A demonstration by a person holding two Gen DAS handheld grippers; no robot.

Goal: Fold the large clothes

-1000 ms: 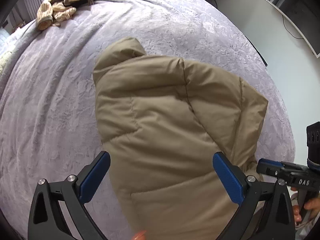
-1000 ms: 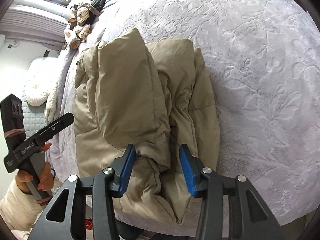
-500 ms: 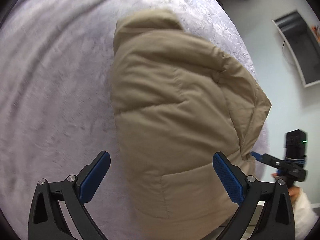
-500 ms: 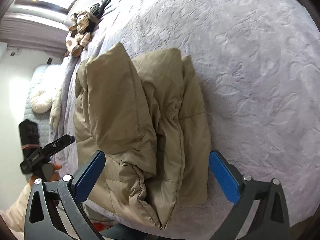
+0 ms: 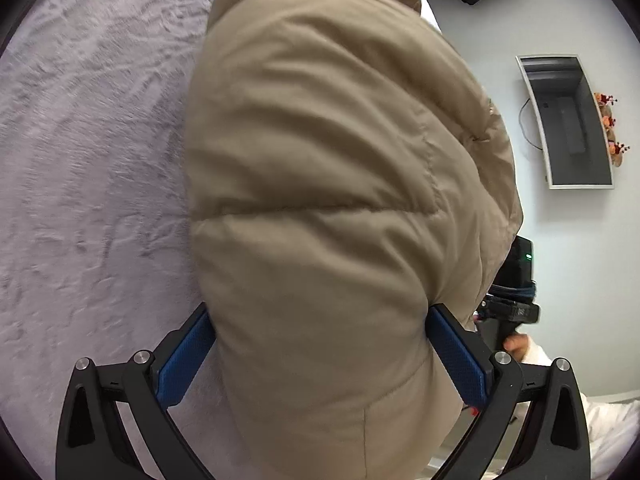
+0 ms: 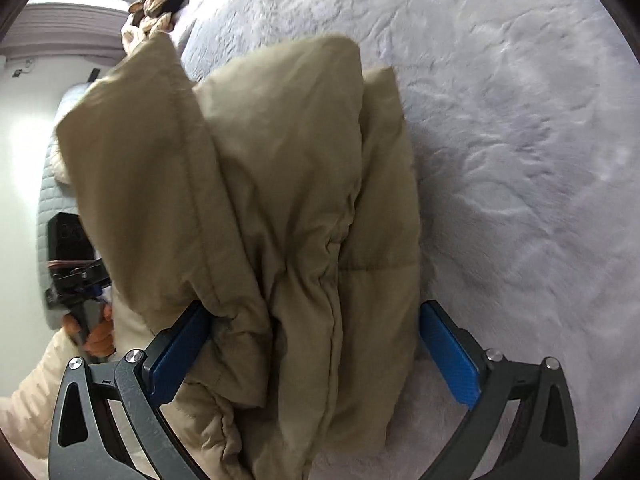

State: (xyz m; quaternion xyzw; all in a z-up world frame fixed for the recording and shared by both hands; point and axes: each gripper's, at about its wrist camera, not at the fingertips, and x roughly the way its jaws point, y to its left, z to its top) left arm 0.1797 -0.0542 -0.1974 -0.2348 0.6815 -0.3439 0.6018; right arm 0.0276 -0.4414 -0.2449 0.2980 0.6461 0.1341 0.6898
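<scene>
Lying folded on the bed [image 6: 520, 128], the jacket [image 5: 332, 208] fills the space ahead of both grippers. The left gripper [image 5: 320, 352] has its jaws spread wide, with the near end of the puffy bundle bulging between them; the fabric reaches both blue pads [image 5: 188, 356], though nothing shows them squeezing it. From the right wrist view the jacket [image 6: 280, 200] shows stacked layers, one flap raised at the left and a narrower layer flat against the bed at the right. The right gripper [image 6: 316, 344] straddles the near end of that stack. Its jaws have just been opening and stand wide apart: the left pad [image 6: 180, 352] touches the folded edge, the right pad [image 6: 448, 352] sits just beside the jacket over bare bedcover.
</scene>
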